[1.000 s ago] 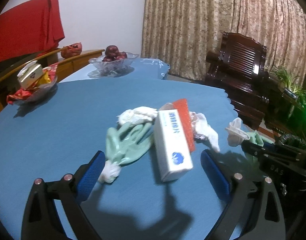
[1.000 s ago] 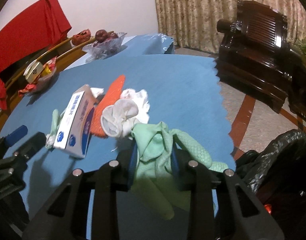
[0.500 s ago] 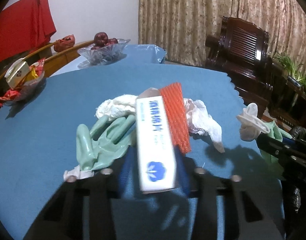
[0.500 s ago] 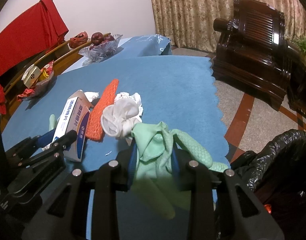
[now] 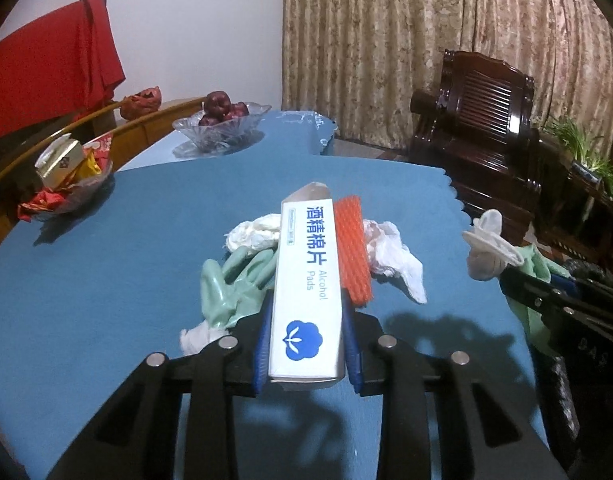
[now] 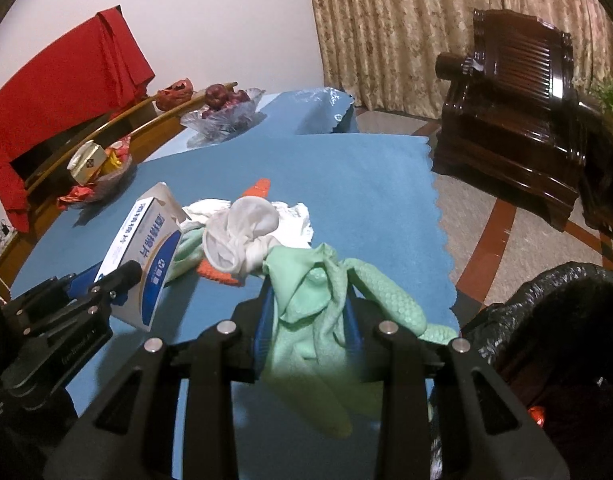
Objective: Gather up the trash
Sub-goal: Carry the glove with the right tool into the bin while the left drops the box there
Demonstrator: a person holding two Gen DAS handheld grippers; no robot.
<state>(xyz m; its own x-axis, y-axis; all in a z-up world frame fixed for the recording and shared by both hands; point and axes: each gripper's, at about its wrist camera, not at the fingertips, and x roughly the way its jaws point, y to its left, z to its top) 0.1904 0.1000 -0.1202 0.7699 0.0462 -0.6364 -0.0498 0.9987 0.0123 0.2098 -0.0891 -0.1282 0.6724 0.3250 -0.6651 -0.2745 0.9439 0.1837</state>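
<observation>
Your left claw (image 5: 306, 344) grips the alcohol-pad box (image 5: 308, 280) above the blue table (image 5: 106, 280); your right claw (image 6: 308, 328) clamps a green glove (image 6: 318, 300). Next, likely carry both right to the black trash bag (image 6: 566, 320).

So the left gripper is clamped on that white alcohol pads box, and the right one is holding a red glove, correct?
Not quite. The right wrist view shows the right gripper shut on a light green glove, not a red one. The left gripper is indeed clamped on the white alcohol pads box.
</observation>
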